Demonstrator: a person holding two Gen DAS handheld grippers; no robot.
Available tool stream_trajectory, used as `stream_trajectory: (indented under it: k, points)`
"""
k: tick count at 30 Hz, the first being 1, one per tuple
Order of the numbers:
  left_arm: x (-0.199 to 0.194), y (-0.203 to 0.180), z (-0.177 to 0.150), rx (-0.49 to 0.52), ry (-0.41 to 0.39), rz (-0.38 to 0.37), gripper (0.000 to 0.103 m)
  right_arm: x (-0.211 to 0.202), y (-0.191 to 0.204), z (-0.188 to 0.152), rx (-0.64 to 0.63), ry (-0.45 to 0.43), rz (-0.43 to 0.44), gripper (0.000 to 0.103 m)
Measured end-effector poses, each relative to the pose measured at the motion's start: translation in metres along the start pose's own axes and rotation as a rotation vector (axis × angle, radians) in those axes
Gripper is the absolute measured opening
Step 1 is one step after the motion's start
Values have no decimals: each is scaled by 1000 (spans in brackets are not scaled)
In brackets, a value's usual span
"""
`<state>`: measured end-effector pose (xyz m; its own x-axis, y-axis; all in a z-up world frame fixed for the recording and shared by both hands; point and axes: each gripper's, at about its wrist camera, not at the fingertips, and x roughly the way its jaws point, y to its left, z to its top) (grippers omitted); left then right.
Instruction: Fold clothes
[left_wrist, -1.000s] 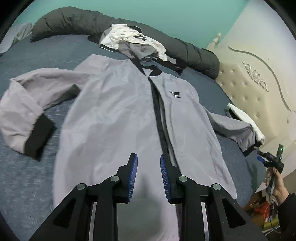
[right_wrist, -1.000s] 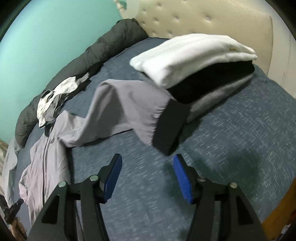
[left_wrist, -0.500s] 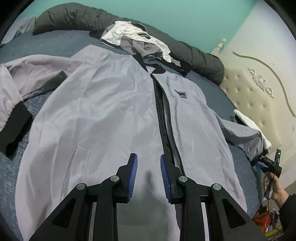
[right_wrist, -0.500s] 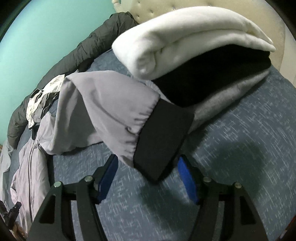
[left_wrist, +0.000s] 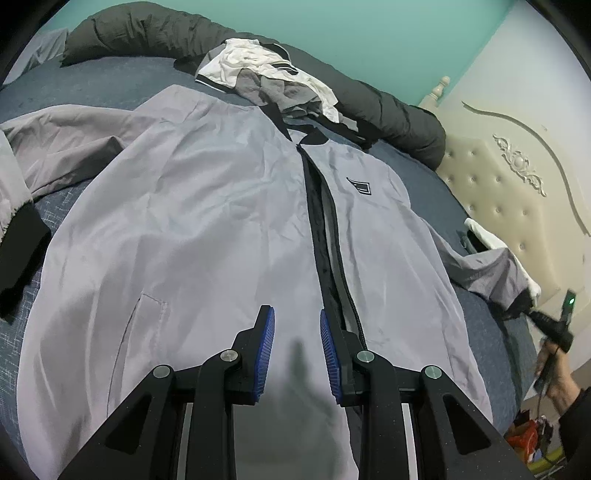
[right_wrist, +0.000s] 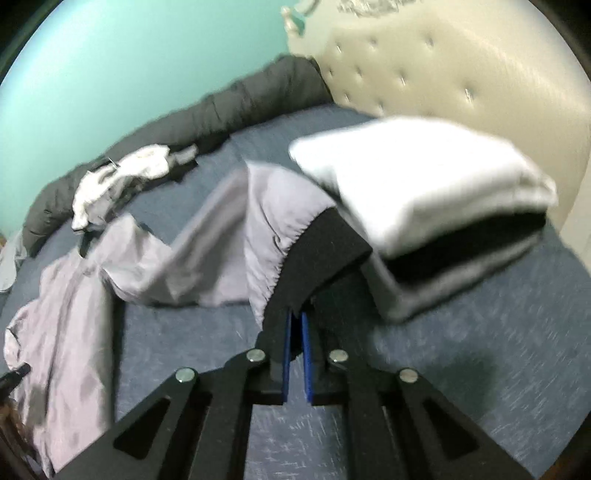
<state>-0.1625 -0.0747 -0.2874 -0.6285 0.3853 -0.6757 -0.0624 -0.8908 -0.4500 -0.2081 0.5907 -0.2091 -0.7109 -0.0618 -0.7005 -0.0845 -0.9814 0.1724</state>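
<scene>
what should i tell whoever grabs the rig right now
Right gripper: shut on the black cuff of the grey jacket's sleeve, beside the folded stack.
Left gripper: open, empty, above the jacket's lower front by the zipper.
Done: jacket spread face up on the bed.
Left: fold both sleeves in, then the body.

Dim, cool light; right wrist view motion-blurred, left sharp, both bent with dark fisheye corners.
</scene>
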Motion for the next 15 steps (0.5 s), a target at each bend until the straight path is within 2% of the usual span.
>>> stream_trajectory:
  k: [7, 15]
  points:
    - [-2, -2, -2, 3, -1, -3, 28, -26, 4, 54, -39, -98, -35, 4]
    - [-2, -1, -1, 0, -3, -5, 28, -29, -19, 99, -37, -117, -143, 2]
